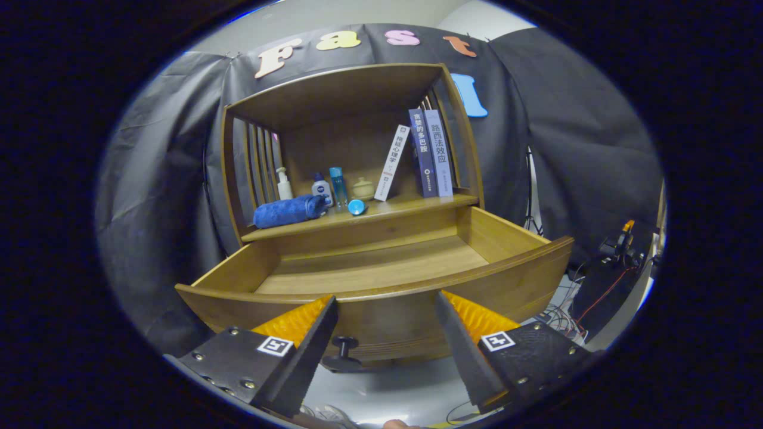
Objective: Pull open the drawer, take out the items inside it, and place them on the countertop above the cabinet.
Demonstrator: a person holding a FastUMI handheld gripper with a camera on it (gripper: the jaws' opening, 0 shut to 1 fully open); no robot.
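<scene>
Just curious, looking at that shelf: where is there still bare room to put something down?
The countertop is bare in front of the books. Its other end is crowded: blue towel, bottles, small jar, blue cap. The open drawer shows bare floor. The claw hangs open near the knob.

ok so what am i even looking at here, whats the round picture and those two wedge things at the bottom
The camera rides on a hand-held two-finger grasping tool and looks forward along its fingers; those are the wedges. They stand open, holding nothing. Just ahead is a pulled-open wooden drawer with a dark round knob between the fingers; the part of its floor in sight is bare. On the wooden countertop above lie a rolled blue towel, small bottles, a blue cap and three standing books.
</scene>
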